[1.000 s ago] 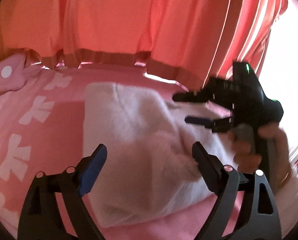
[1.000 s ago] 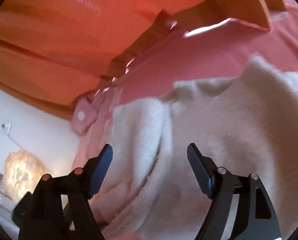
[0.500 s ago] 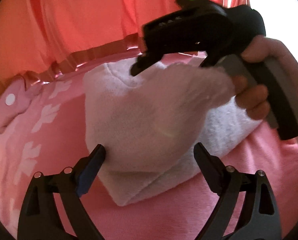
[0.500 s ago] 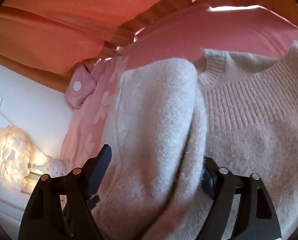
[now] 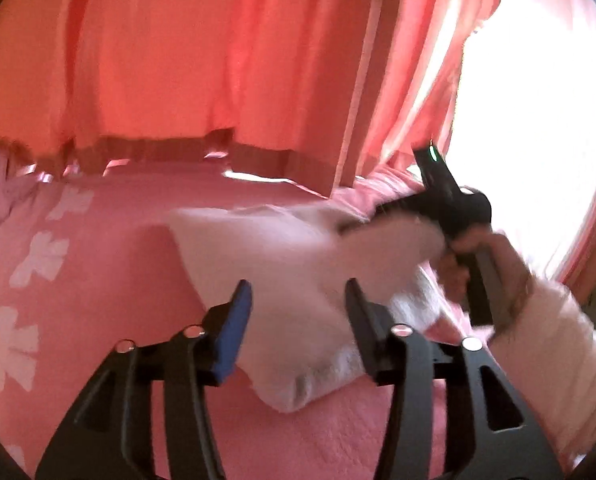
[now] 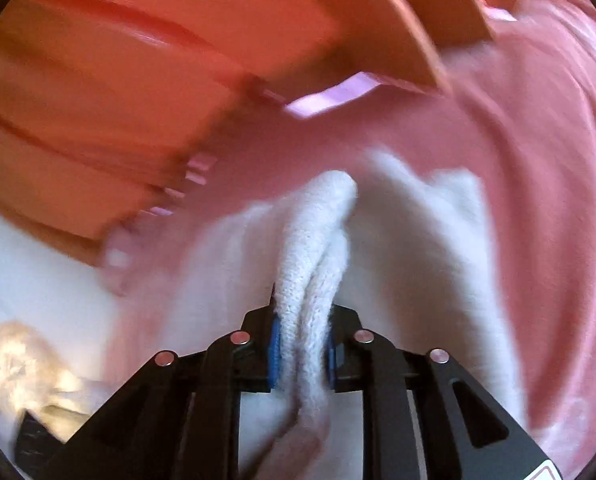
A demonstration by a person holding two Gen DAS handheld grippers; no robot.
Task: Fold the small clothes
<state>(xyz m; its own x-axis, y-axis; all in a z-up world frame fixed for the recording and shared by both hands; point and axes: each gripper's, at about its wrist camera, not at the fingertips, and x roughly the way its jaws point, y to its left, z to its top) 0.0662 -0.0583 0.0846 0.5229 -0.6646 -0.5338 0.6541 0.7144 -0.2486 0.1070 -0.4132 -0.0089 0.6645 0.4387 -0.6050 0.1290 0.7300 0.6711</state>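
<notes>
A cream knit sweater (image 5: 298,276) lies folded on the pink bedspread (image 5: 110,256). My left gripper (image 5: 298,312) hovers over the sweater's near edge with its jaws part open and nothing pinched between them. My right gripper (image 6: 302,348) is shut on a bunched fold of the sweater (image 6: 317,240) and lifts it. In the left wrist view the right gripper (image 5: 437,200) sits at the sweater's right side, blurred by motion.
Red-orange curtains (image 5: 218,60) hang behind the bed, with a bright window (image 5: 537,140) at the right. White flower prints (image 5: 38,256) mark the bedspread's left part. A lit lamp (image 6: 18,360) shows at the lower left of the right wrist view.
My right gripper has closed on a sleeve fold of the sweater and pulled it to the right. My left gripper's jaws have narrowed. Both views are blurred from motion.
</notes>
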